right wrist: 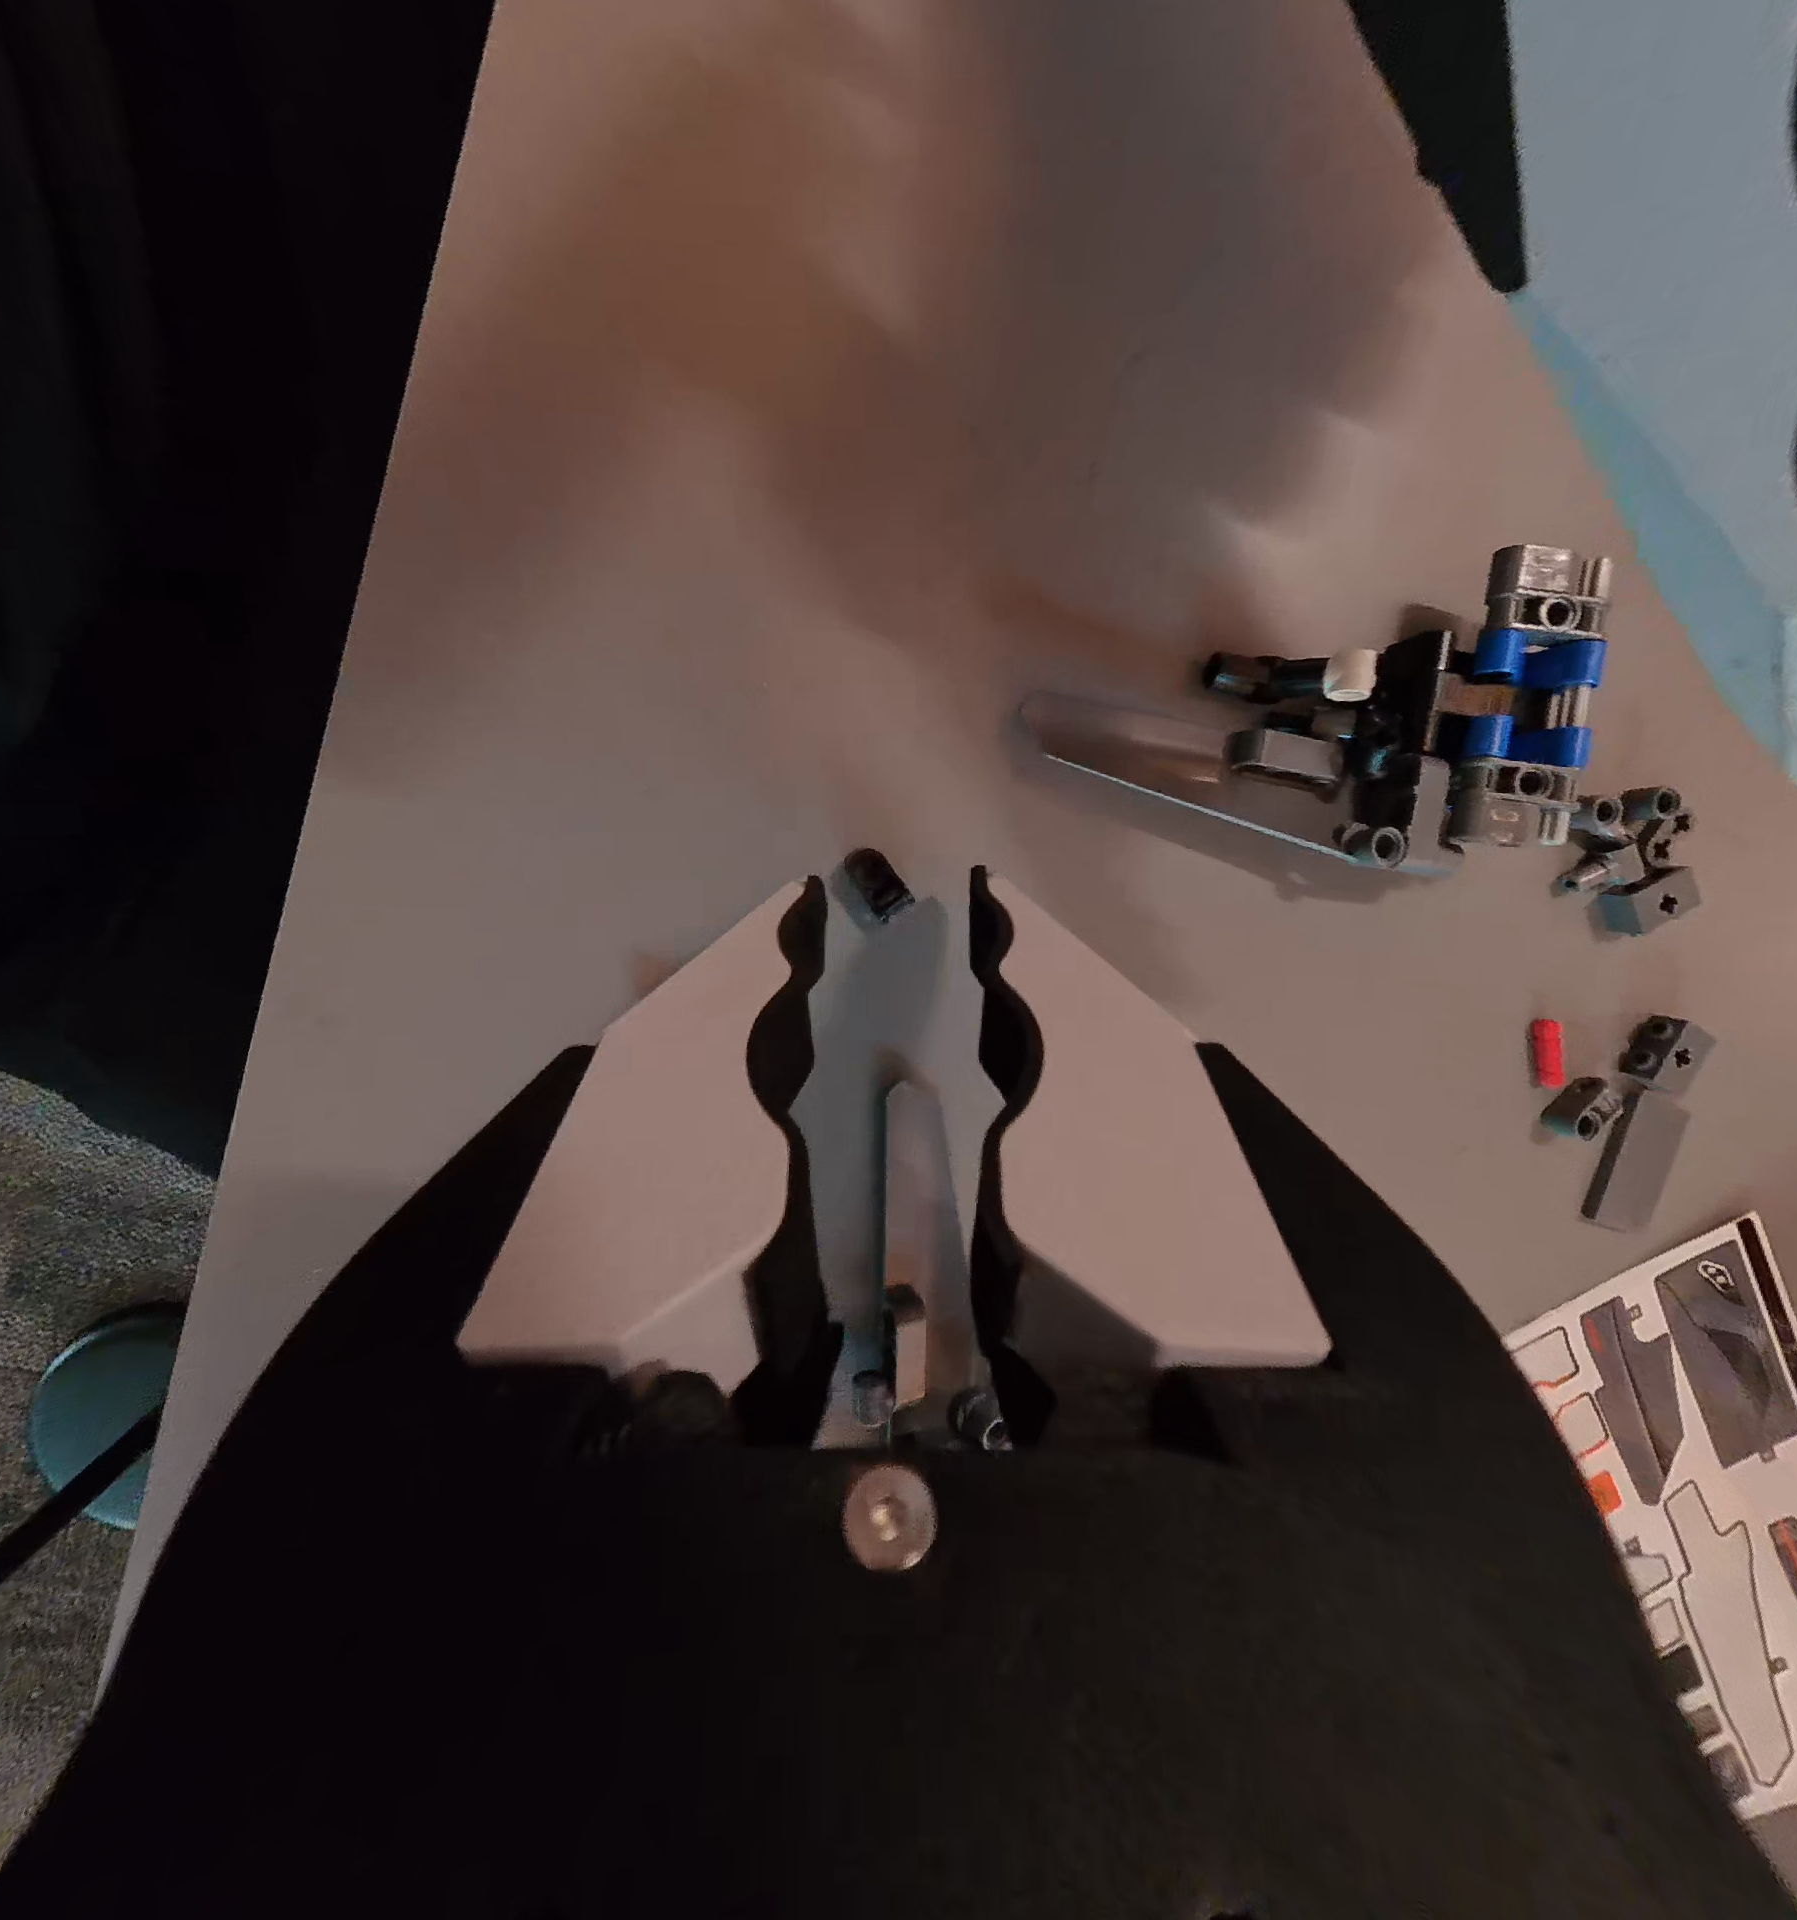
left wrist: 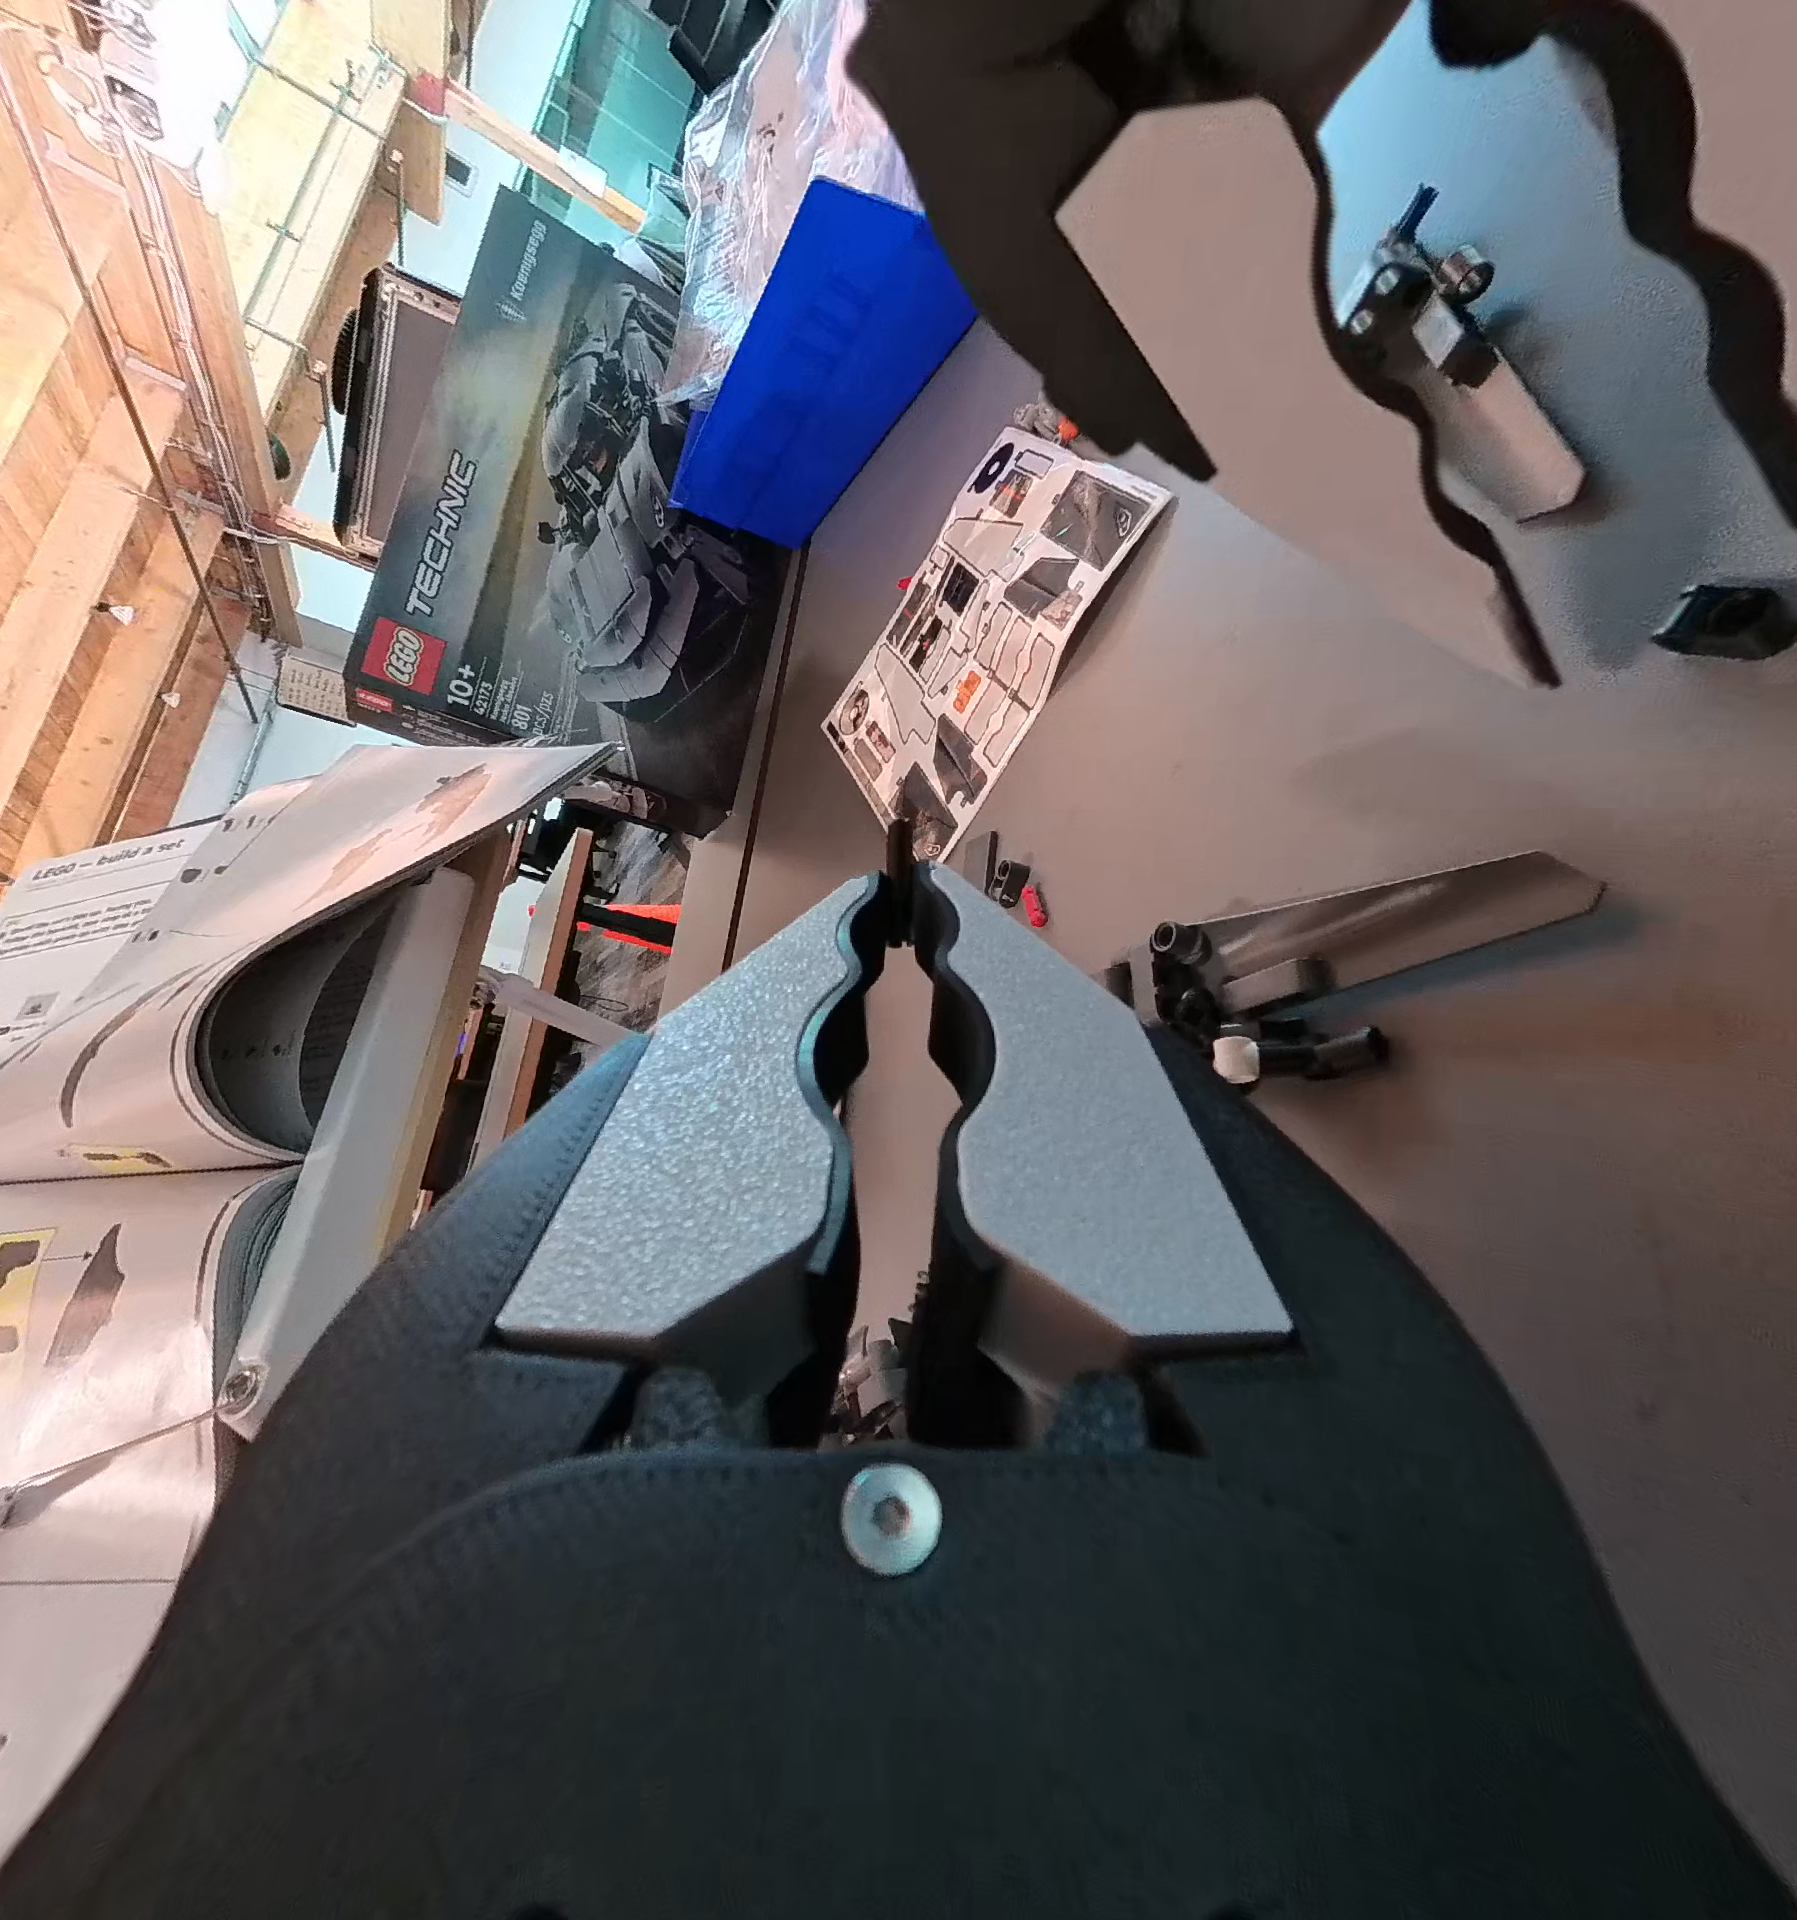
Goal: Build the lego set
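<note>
My left gripper (left wrist: 899,894) is shut on a small black pin (left wrist: 896,862) that sticks out past its tips. My right gripper (right wrist: 896,883) is open, low over the grey table (right wrist: 665,520). A small black connector (right wrist: 873,883) lies on the table between its tips, nearer the left finger; it also shows in the left wrist view (left wrist: 1720,620). A grey beam sub-assembly (right wrist: 909,1247) lies under the right gripper, between its fingers. The partly built model (right wrist: 1476,727), grey and black with blue parts, lies to the right; in the left wrist view (left wrist: 1278,987) it sits just right of my left gripper.
Loose grey pieces (right wrist: 1632,842), a red pin (right wrist: 1546,1049) and a flat grey panel (right wrist: 1642,1143) lie by the sticker sheet (right wrist: 1704,1507). The set box (left wrist: 561,540), a blue bin (left wrist: 821,364) and the open instruction booklet (left wrist: 198,987) stand far left. The table edge (right wrist: 354,727) drops to the floor. My right fingertips sit around 12 cm from my left ones.
</note>
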Demonstrator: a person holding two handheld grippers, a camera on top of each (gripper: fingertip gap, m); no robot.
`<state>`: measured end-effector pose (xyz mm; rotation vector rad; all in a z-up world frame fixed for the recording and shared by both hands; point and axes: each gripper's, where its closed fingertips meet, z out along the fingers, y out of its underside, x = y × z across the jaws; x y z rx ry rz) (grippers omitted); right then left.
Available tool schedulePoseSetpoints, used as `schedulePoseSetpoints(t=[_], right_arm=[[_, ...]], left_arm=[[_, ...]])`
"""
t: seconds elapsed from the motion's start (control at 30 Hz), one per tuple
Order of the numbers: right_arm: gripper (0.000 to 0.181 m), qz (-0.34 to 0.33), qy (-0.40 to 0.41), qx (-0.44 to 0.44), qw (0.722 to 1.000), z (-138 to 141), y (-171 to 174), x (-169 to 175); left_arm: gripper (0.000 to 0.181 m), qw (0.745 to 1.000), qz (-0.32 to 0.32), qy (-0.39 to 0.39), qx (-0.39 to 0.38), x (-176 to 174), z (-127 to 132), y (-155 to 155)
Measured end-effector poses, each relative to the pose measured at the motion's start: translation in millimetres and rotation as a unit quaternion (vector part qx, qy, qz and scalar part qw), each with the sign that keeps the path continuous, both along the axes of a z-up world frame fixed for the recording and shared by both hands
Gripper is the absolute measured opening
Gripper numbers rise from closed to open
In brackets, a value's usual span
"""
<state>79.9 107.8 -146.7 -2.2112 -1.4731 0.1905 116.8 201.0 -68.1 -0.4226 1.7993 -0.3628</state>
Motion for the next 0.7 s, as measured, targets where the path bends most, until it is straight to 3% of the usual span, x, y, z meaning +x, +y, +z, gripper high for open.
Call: schedulePoseSetpoints(t=[0.13, 0.23, 0.43, 0.53, 0.7], right_arm=[[0.029, -0.036, 0.022, 0.032, 0.999, 15.3, 4.3, 11.0], [0.025, -0.108, 0.083, 0.079, 0.988, 38.7, 19.6, 20.7], [0.023, -0.221, 0.28, 0.177, 0.917, 97.6, 49.9, 30.5], [0.021, -0.222, 0.351, 0.189, 0.89, 115.1, 53.3, 27.7], [0.016, -0.212, 0.406, 0.169, 0.873, 122.9, 58.1, 16.4]], left_arm=[[0.001, 1.0, -0.002, 0.0, -0.011, 0.5, -0.2, -0.6], [0.001, 1.0, -0.012, -0.018, -0.021, -1.1, 6.8, -6.8], [0.001, 0.997, -0.031, -0.076, -0.013, -6.1, 25.1, -20.0], [0.001, 0.995, -0.033, -0.095, -0.007, -7.7, 31.1, -23.2], [0.001, 0.993, -0.037, -0.114, 0.014, -9.8, 34.4, -28.5]])
